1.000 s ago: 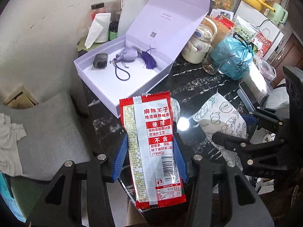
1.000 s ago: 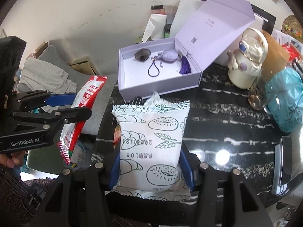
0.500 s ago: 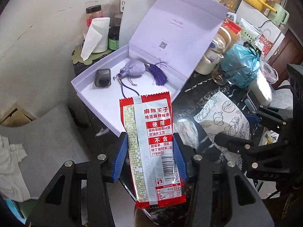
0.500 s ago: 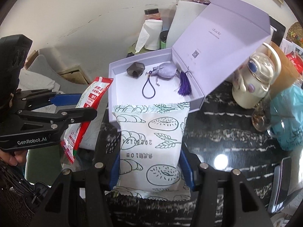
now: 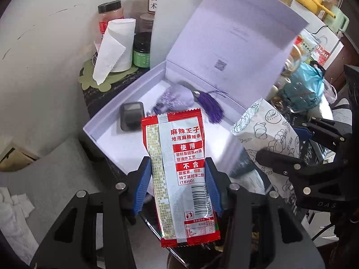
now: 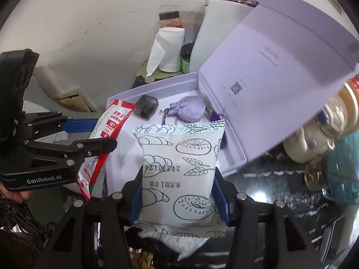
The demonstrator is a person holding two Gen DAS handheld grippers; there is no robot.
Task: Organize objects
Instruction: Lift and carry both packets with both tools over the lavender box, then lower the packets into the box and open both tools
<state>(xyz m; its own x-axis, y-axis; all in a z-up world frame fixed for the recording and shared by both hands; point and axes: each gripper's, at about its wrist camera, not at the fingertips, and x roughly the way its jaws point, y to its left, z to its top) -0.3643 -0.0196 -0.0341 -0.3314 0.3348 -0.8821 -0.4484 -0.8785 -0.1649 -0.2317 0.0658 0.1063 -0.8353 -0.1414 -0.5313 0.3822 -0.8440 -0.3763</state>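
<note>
My left gripper [image 5: 177, 179] is shut on a red and white snack packet [image 5: 179, 168], held upright over the near corner of an open lilac gift box [image 5: 107, 121]. My right gripper [image 6: 178, 183] is shut on a white bread packet [image 6: 179, 168] printed with pastry drawings, also over the box's near edge. Inside the box lie a dark grey case [image 5: 131, 116], a lilac pouch [image 6: 190, 111] and a purple tassel [image 5: 212, 108]. Each gripper shows in the other's view: the left one [image 6: 105, 134] with the red packet [image 6: 107, 132], the right one with the bread packet [image 5: 269, 132].
The box lid [image 5: 235, 44] stands raised behind the tray. A paper roll [image 5: 114, 47] and jars [image 5: 141, 52] sit at the back left on the dark marble table [image 6: 269, 192]. A cream kettle [image 6: 318, 134] and a teal bag [image 5: 300, 87] crowd the right. A grey chair seat [image 5: 44, 179] is lower left.
Both grippers have carried their packets toward the lilac box, which now looms larger and lies beneath both packets. The grips have not changed.
</note>
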